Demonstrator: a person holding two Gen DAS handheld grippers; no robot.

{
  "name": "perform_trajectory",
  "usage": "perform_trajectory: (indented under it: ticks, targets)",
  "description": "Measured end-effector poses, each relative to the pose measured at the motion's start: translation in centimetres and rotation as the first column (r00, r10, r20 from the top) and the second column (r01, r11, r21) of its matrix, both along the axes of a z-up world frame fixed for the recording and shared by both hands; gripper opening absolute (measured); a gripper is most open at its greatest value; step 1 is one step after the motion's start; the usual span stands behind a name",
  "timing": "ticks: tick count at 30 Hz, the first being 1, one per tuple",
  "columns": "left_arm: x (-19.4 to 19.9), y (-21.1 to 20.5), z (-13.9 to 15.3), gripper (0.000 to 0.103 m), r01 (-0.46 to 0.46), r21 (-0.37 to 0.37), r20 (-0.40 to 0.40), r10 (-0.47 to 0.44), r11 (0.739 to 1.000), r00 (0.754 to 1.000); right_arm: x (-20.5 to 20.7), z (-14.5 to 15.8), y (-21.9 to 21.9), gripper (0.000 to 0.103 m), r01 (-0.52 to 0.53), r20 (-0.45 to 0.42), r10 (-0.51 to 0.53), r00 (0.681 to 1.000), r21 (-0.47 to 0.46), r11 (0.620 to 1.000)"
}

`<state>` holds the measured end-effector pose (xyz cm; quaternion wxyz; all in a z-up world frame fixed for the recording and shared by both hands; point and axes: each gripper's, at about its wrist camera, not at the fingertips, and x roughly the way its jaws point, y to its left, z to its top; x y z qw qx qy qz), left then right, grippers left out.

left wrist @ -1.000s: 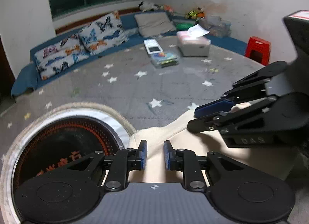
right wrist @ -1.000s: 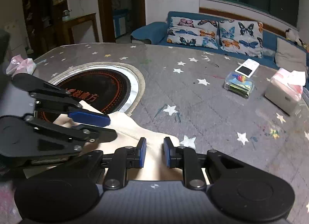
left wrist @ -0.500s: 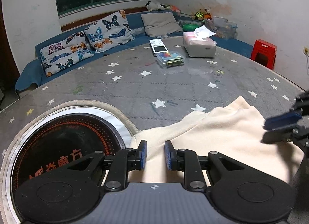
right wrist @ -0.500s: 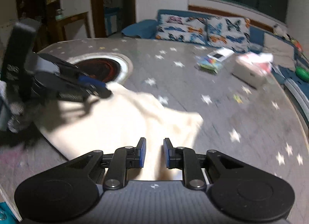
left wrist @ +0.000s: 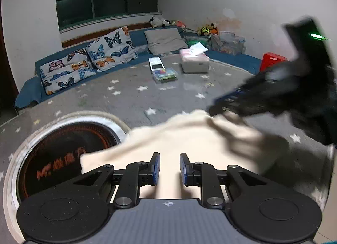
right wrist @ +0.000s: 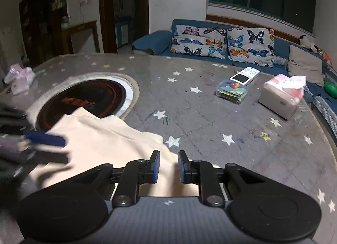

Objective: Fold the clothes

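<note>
We held the cream cloth on the table w/ both tools. Left gripper and right gripper each had narrow jaws w/ cloth between; can't tell if pinched.

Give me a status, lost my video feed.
Left gripper and right gripper both narrow-gapped over cream garment, grip unclear. Garment rumpled, partly over round cooktop. Nothing blocking.

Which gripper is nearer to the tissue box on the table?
Right. The right gripper holds the cream garment on the tissue box's side; the left gripper holds it over by the round hotplate, farther away.
</note>
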<state>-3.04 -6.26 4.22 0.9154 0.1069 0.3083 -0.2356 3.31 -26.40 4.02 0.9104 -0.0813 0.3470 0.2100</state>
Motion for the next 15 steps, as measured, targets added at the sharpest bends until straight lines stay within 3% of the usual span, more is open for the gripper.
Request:
perform_trajectory:
  ticks: [5,8,15]
  targets:
    - [-0.3,1.5,-1.1,0.023,-0.052,-0.026,-0.054,0.051,0.998,0.997,1.8,-1.9,0.1,0.017,0.043,-0.025,-0.044,0.999,-0.019,0.999]
    - [-0.4,3.0,-1.1,0.023,-0.092,-0.055,-0.067,0.088,0.994,0.994,1.5,-1.3,-0.2,0.017,0.068,-0.002,-0.069,0.998,-0.016,0.998]
    - [0.3,6.6,-1.3,0.022,-0.182,-0.144,-0.126,0.165,0.973,0.978,-1.3,0.5,-0.4,0.017,0.011,0.007,-0.011,1.000,-0.003,1.000]
